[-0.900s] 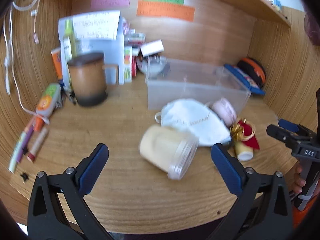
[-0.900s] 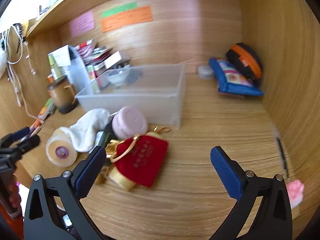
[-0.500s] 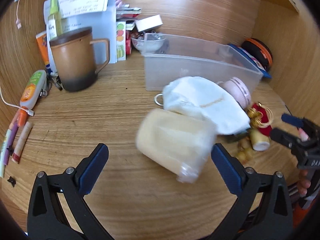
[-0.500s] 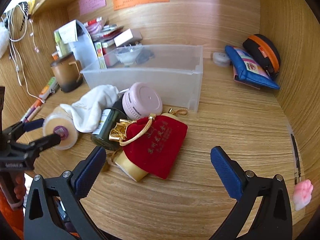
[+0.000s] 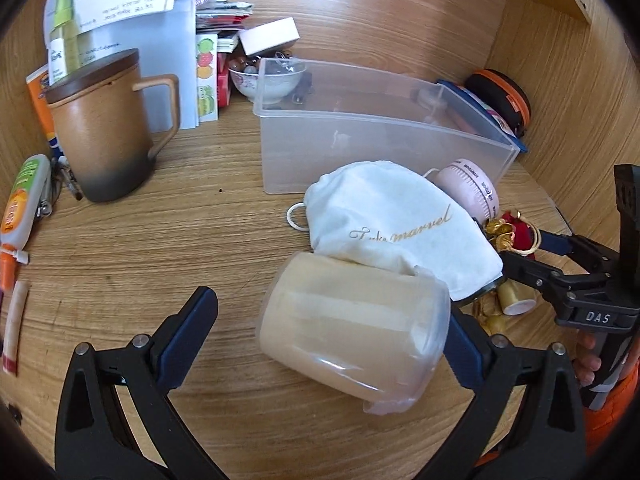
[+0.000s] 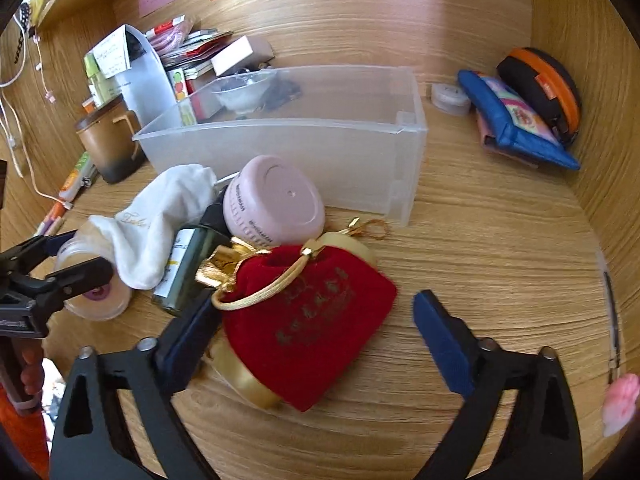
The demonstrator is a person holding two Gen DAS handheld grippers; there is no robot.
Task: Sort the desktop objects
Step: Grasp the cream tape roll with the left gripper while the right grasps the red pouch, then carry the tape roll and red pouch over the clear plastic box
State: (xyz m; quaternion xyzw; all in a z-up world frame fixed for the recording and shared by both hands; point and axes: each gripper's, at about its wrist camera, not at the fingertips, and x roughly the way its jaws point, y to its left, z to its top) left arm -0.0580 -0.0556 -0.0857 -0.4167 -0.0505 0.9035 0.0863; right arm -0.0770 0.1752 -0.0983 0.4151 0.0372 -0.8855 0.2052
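Seemingly nothing is sorted: the clear bin (image 6: 280, 148) beyond both grippers looks empty, left gripper (image 5: 328, 332) wide around the jar (image 5: 352, 328), right gripper (image 6: 316, 332) wide around the red pouch (image 6: 308, 320).

Colour key. Jar (image 5: 352, 332): translucent, cream-beige contents. Cloth pouch (image 5: 400, 228): white, gold script lettering. Velvet bag (image 6: 308, 316): deep red, gold drawstring and faint gold print. Round pot (image 6: 276, 200): pale pink. Bin (image 6: 320, 148): frosted clear. Mug (image 5: 100, 128): tan shading to charcoal base, dark brown lid. Desk (image 6: 500, 240): light wood grain. Wallet (image 6: 516, 120): blue with a multicoloured panel.
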